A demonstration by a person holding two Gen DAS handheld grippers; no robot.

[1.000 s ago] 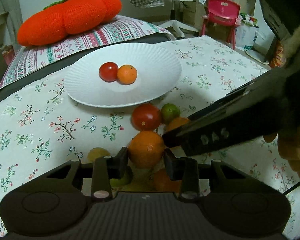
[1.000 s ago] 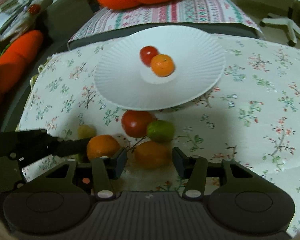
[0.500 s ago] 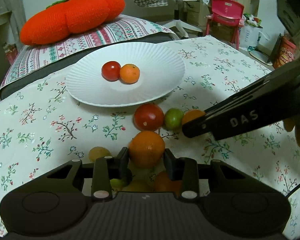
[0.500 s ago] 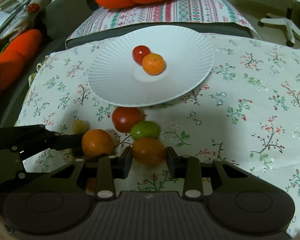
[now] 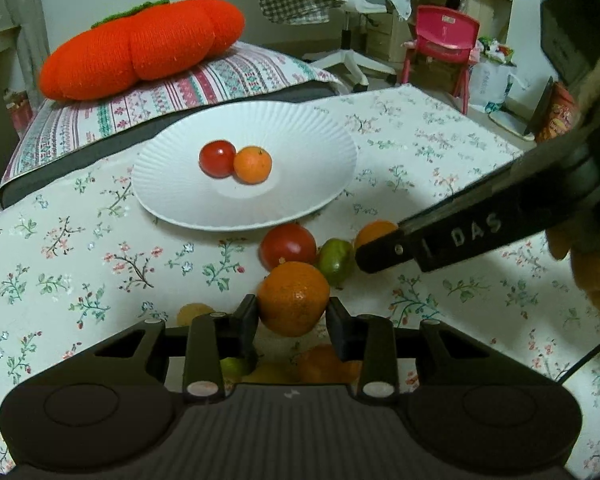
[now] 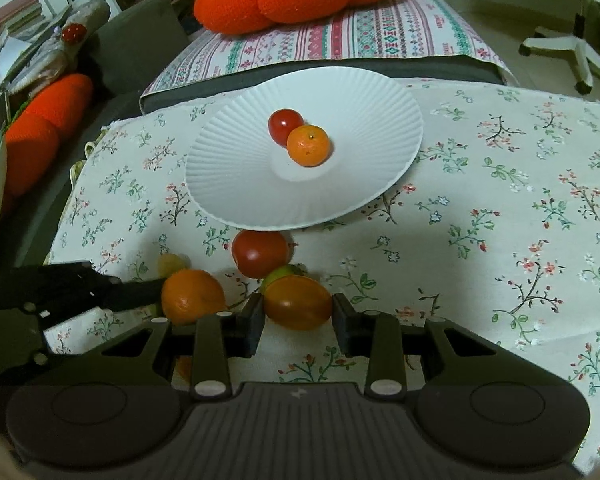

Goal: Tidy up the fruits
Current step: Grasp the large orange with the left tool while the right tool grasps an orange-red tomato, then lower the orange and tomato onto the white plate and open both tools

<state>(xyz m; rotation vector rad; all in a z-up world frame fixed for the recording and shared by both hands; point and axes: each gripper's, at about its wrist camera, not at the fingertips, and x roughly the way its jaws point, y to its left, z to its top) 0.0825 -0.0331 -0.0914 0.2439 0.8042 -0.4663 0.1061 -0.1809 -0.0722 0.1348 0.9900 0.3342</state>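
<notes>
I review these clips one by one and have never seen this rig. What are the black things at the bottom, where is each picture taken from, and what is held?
There is no robot. A person carries a hand-held gripper in each hand, and each has a camera looking along its two fingers.

The left hand-held gripper is shut on an orange. The right hand-held gripper is shut on an oval orange fruit; its jaws have just been closing. Each appears as a black bar in the other's view.

On the floral cloth sits a white plate holding a small tomato and a small orange. A big tomato and a green fruit lie loose.
</notes>
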